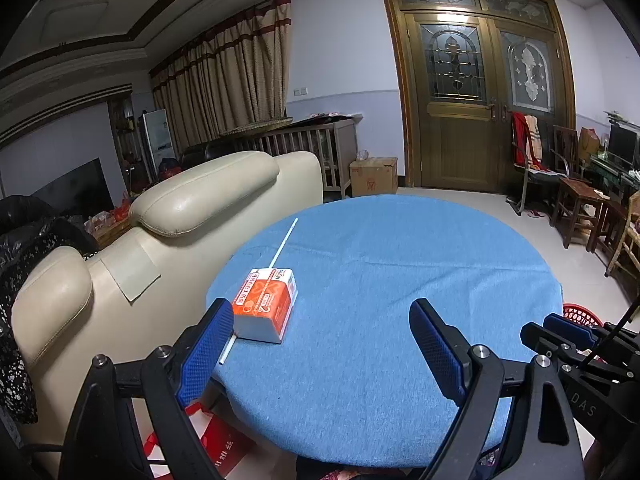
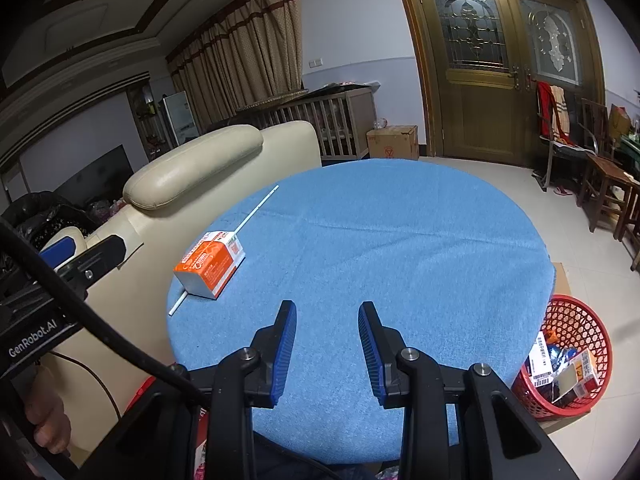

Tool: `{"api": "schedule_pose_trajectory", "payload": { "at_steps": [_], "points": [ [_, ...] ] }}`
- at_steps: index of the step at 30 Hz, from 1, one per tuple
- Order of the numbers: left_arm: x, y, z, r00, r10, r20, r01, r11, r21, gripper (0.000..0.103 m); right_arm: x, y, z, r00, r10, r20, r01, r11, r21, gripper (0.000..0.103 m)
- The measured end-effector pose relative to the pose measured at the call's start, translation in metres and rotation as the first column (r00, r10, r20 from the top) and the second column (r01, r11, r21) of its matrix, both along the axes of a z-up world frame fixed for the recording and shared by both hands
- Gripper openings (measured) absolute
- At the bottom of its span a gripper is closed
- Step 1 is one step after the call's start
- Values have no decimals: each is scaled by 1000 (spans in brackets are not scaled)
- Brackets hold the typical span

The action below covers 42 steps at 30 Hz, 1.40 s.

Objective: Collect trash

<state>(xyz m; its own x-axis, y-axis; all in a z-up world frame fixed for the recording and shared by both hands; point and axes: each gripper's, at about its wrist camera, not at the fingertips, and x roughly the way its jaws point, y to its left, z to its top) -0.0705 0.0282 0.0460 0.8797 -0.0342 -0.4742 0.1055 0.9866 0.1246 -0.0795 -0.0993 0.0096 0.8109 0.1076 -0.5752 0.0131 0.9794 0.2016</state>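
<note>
1. The round table point(image 2: 400, 240) under its blue cloth fills the middle of both your wrist views; the cloth lies flat with a faint crease running across its far half.

2. The cream sofa point(image 1: 224, 188) stands against the table's edge at about 9 o'clock from your left gripper, its back towards the table.

3. Your red basket point(image 2: 560, 320) sits on the floor just beside the table at roughly 4 o'clock in the right wrist view. Printed wrappers and small packets already lie in it. In the left wrist view only a sliver of its rim shows at 3 o'clock.

4. Your left gripper point(image 1: 320, 344) hovers over the near side of the table with its jaws spread wide and nothing between them. Its left finger sits just in front of the tissue pack.

5. Your right gripper point(image 2: 327, 346) hangs low over the near edge of the cloth, jaws parted to a moderate gap and holding nothing.

6. The orange-and-white tissue pack point(image 1: 266, 304) lies on the cloth at about 10 o'clock from your right gripper, near the sofa side.

7. A thin white stick point(image 2: 256, 210) lies along the cloth under the pack, poking out at both ends, towards 1 o'clock and 7 o'clock.
</note>
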Motion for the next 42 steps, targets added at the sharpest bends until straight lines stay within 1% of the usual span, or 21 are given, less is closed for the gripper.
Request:
{"api": "schedule_pose_trajectory", "payload": {
  "at_steps": [6,9,10,11,12,14,19,26,36,42],
  "points": [
    [1,-1,-2,1000,-2,-16,2,1000,-3,90,1,1,-1,1000,-18,-12,18,1000,-2,36],
    [1,-3,-3,1000,-2,-23,2,1000,-1,90,0,-1,-2,998,-57,-23,56,998,-27,39],
    [2,-4,-3,1000,-5,-28,5,1000,-1,90,0,-4,-2,997,-77,-26,77,996,-34,41],
    [2,-6,-3,999,-6,-31,6,1000,-1,90,-2,-7,-3,995,-101,-28,100,994,-39,57],
    [2,-7,-3,999,-7,-35,7,1000,-2,90,-4,-13,-3,991,-128,-24,127,991,-34,65],
    [2,-10,-4,999,-12,-43,12,1000,-2,90,-9,-25,-2,984,-176,-11,176,984,-23,65],
    [0,-20,-3,998,-25,-54,25,1000,-1,90,-22,-47,3,967,-255,5,255,966,-39,65],
    [-6,-44,2,996,-66,-55,67,998,11,90,-39,-67,8,951,-308,4,308,951,-37,65],
    [-13,-71,4,993,-103,-54,106,994,37,90,-55,-86,8,937,-348,-2,348,937,-26,65],
    [-19,-92,3,987,-150,-57,153,987,55,90,-69,-102,9,922,-386,-7,386,922,-15,65]
  ]
}}
